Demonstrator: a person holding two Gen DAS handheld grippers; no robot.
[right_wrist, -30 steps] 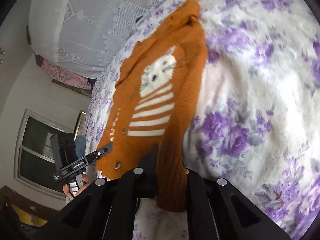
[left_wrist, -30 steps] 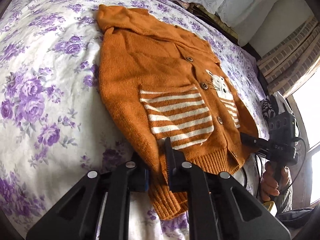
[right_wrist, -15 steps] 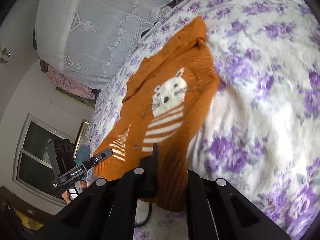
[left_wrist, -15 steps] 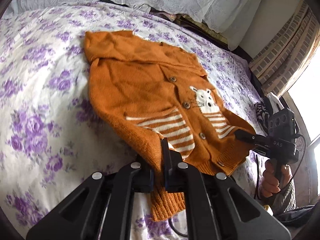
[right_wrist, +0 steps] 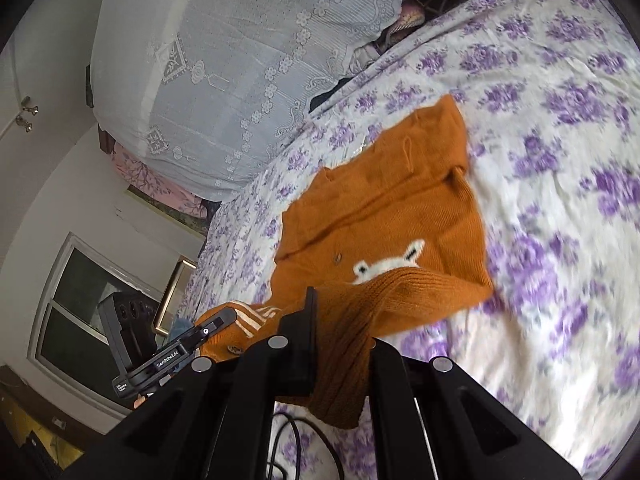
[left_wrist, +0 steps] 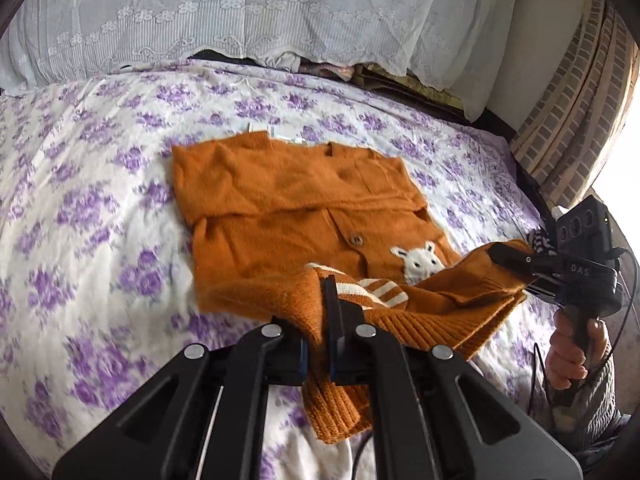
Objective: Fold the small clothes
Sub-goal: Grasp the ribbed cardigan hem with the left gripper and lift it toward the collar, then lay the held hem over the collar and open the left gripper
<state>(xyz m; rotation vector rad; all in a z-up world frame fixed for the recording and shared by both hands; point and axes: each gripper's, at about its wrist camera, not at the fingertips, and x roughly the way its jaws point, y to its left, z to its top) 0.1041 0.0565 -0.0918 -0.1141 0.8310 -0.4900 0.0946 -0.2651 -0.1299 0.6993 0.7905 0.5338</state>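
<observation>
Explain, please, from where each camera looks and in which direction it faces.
Left wrist: sits behind the left gripper, facing the white lace pillows; shows the right gripper and hand.
Right wrist: sits behind the right gripper, facing across the purple-flowered bedsheet; shows the left gripper.
Shared: the orange knitted cardigan, its hem clamped by both.

Left gripper (left_wrist: 318, 320): jaws clamped tight, pointing steeply downward, knit fabric pinched between pads. Right gripper (right_wrist: 340, 332): jaws likewise clamped on fabric, tilted less steeply. Right hand (left_wrist: 570, 354) wraps its handle, sleeve at wrist.
</observation>
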